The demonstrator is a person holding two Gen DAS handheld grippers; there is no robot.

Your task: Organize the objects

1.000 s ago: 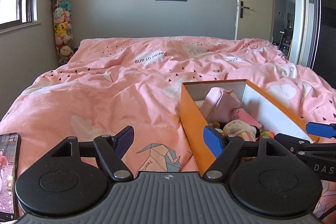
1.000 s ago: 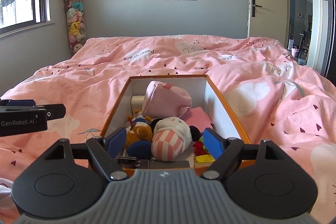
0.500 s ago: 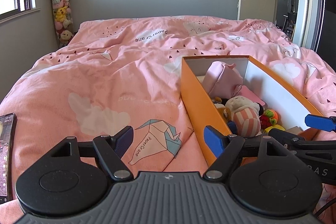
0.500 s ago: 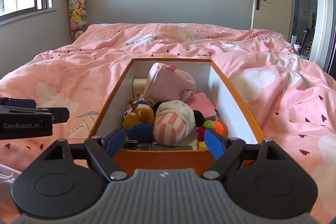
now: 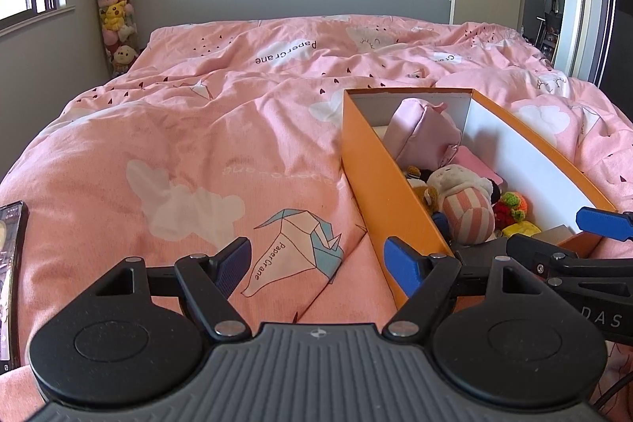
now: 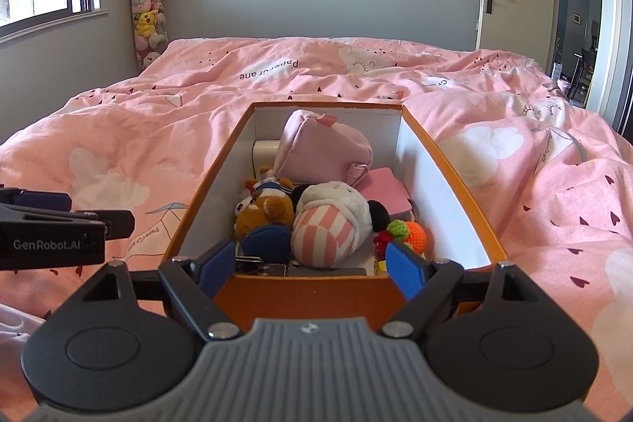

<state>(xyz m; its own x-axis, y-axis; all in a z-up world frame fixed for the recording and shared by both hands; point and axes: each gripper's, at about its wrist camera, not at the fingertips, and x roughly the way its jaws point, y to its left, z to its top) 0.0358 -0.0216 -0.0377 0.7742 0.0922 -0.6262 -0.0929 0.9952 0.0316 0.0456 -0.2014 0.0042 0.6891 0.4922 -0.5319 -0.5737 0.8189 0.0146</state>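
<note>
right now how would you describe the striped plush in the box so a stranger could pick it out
On the pink bedspread sits an open orange box. Near its front end lies the striped plush, right of a brown bear. It alone has pink and white stripes under a white head.

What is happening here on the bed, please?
A person is tidying small things with a handheld claw in each hand. An orange box sits on the pink duvet, already full of soft toys: a pink pouch, a striped plush and a brown bear. The right claw is open at the box's near end, holding nothing. The left claw is open too, over the duvet beside the box. A phone lies at the left edge.
</note>
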